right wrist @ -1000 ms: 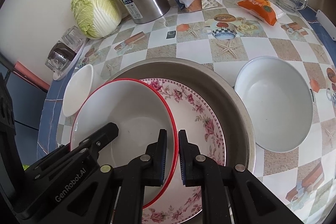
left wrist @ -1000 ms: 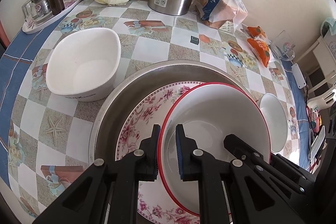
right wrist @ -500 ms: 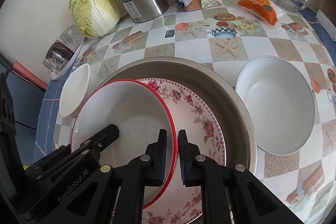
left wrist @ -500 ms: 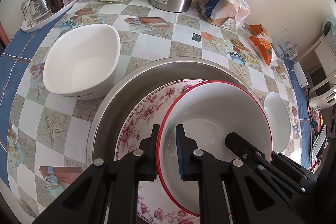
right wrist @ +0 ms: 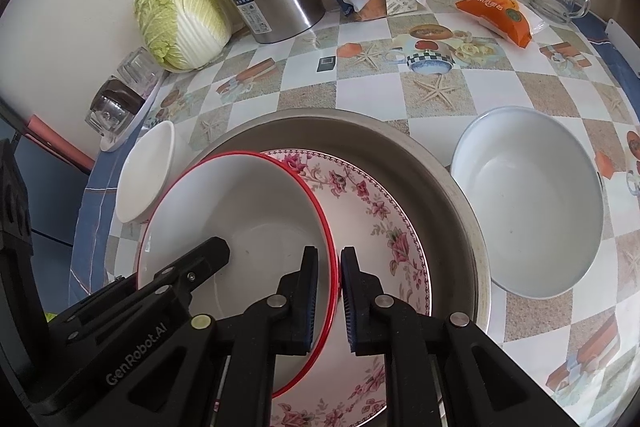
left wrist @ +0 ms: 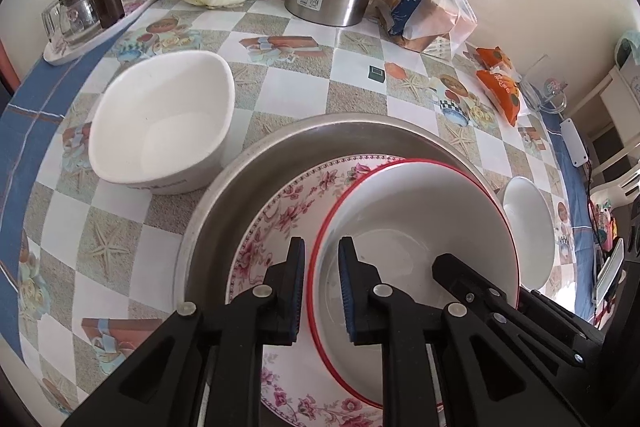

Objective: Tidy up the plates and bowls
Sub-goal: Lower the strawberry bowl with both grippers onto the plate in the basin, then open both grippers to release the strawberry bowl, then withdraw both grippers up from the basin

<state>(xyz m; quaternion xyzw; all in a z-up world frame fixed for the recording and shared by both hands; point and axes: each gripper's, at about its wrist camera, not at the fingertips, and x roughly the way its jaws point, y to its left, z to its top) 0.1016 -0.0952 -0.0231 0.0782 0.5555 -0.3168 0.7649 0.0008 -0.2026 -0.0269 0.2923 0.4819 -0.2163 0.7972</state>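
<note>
Red-rimmed bowl (left wrist: pixel 416 227): one, lying in the one floral plate (left wrist: pixel 276 215) inside the one steel basin (left wrist: pixel 224 211). White bowls: two, one square (left wrist: pixel 160 123), one round (right wrist: pixel 528 211), both on the table.

Left gripper (left wrist: pixel 322 287): jaws just eased apart, straddling the rim loosely. Right gripper (right wrist: pixel 329 291): nipping the opposite rim. Only the right view shows the round bowl's whole inside.

Left hand-held gripper (left wrist: pixel 322 287), jaws just easing apart, and right hand-held gripper (right wrist: pixel 329 297) angle steeply downward, nearly closed.
</note>
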